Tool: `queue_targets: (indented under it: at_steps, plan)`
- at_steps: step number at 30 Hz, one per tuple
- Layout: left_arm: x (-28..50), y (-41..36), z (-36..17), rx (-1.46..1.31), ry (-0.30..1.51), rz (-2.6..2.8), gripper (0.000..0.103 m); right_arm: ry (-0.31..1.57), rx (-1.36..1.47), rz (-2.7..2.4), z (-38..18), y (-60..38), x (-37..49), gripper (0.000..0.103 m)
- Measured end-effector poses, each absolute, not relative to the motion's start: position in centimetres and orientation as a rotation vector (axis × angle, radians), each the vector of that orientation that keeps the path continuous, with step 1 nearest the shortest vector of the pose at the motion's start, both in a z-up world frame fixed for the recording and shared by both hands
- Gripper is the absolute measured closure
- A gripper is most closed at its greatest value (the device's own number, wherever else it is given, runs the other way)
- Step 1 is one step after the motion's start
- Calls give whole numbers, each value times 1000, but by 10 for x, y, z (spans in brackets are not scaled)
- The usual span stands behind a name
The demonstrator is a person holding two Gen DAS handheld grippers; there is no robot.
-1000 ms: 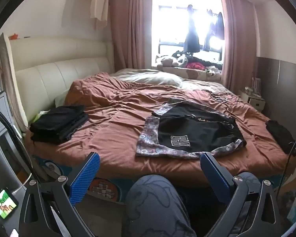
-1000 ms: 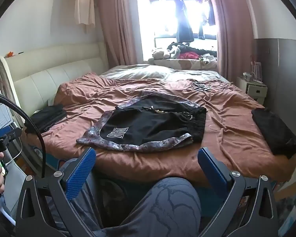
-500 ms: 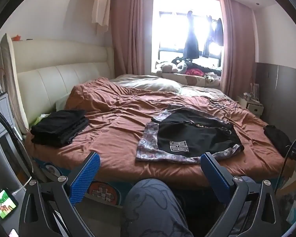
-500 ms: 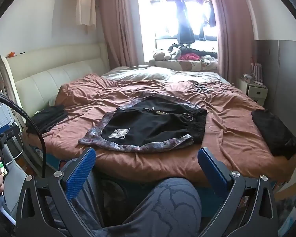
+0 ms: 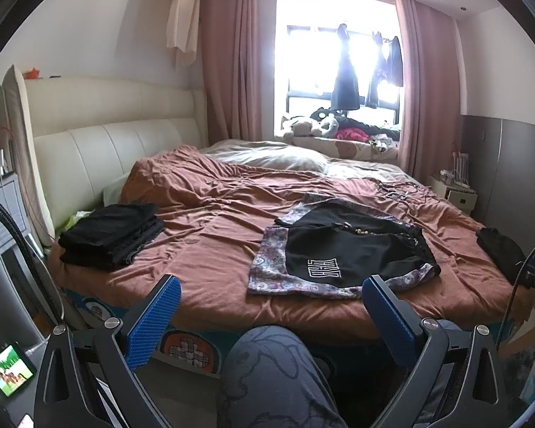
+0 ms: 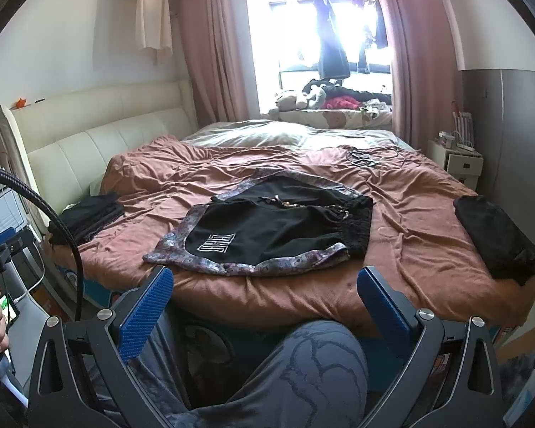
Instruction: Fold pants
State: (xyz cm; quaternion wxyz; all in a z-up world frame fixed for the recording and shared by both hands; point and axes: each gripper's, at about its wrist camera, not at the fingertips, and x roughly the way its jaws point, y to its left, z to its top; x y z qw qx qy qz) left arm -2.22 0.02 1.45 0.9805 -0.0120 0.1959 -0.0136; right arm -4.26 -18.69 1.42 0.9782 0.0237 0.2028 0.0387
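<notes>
Black shorts [image 5: 342,253] with a patterned purple trim and a white logo lie folded flat on the brown bedspread, near the bed's front edge; they also show in the right wrist view [image 6: 267,230]. My left gripper [image 5: 271,310] is open and empty, held in front of the bed, short of the shorts. My right gripper [image 6: 265,297] is open and empty, also in front of the bed, just short of the shorts' near hem.
A stack of folded black clothes [image 5: 110,235] sits at the bed's left corner. Another folded black garment [image 6: 495,235] lies at the right edge. A knee in grey patterned trousers [image 6: 314,367] is below the grippers. A white nightstand [image 6: 460,158] stands at the far right.
Both views have tilted upward a little and pulled slightly back from the bed. The shorts and the stacks have not moved. Both grippers stay open.
</notes>
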Motion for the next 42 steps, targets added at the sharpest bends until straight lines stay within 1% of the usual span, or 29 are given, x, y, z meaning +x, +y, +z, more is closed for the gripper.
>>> queue_targets:
  at_steps: [42]
  plan:
    - [-26, 13, 13, -38, 389, -13, 0, 410, 53, 76, 13, -189, -46, 0]
